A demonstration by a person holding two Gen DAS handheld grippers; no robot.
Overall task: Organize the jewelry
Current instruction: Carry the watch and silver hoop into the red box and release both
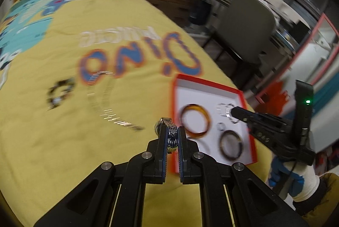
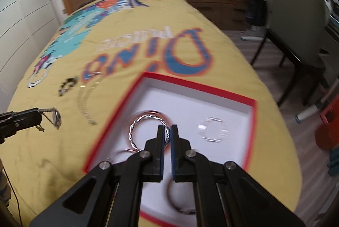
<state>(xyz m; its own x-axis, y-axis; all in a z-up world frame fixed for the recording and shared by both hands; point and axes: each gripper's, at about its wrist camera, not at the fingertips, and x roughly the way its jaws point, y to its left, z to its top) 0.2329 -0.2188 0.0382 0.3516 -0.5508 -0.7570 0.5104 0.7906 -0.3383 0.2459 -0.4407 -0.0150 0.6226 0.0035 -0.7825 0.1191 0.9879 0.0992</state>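
Note:
My left gripper (image 1: 172, 128) is shut on a silver metal watch (image 1: 171, 136) and holds it above the yellow bedspread, just left of the red-rimmed white box (image 1: 211, 87). It also shows in the right wrist view (image 2: 40, 115) with the watch (image 2: 56, 119) hanging from it. My right gripper (image 2: 168, 127) is shut on a twisted silver bangle (image 2: 135, 131) over the box (image 2: 252, 119); in the left wrist view (image 1: 233, 110) its tips are above the box's right side. The box holds an amber bangle (image 1: 196, 121), a dark bangle (image 1: 231, 145) and a clear bracelet (image 2: 212, 129).
A silver chain necklace (image 1: 106, 104) and a dark beaded bracelet (image 1: 60, 93) lie on the yellow bedspread (image 1: 63, 47) to the left. The bed edge drops to a wood floor on the right, with a grey chair (image 2: 300, 21) and drawers (image 2: 222, 4) beyond.

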